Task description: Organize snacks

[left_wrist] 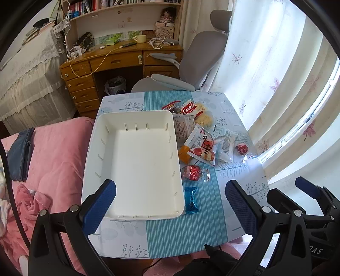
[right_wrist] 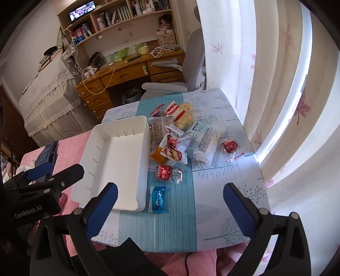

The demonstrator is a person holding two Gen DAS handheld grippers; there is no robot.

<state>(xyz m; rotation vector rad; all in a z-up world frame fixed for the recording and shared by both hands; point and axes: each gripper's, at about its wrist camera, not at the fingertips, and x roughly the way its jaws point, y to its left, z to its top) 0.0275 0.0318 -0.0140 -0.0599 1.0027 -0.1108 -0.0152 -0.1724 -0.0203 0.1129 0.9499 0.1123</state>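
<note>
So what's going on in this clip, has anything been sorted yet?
Not yet. A person holds the left gripper and the right gripper, both open and empty, above a small table. The white bin holds nothing. All the snacks lie on the table to its right: a blue packet nearest, a red wrapped candy, and a pile of bags beyond.

This is a bedroom in a home. A bed with a pink quilt [left_wrist: 57, 148] sits beside the small desk [left_wrist: 176, 233], a wooden study table [left_wrist: 119, 57] stands under crowded bookshelves [right_wrist: 127, 12], a grey swivel chair [left_wrist: 199, 48] waits nearby, and leaf-print curtains [right_wrist: 265, 63] cover the window.
</note>
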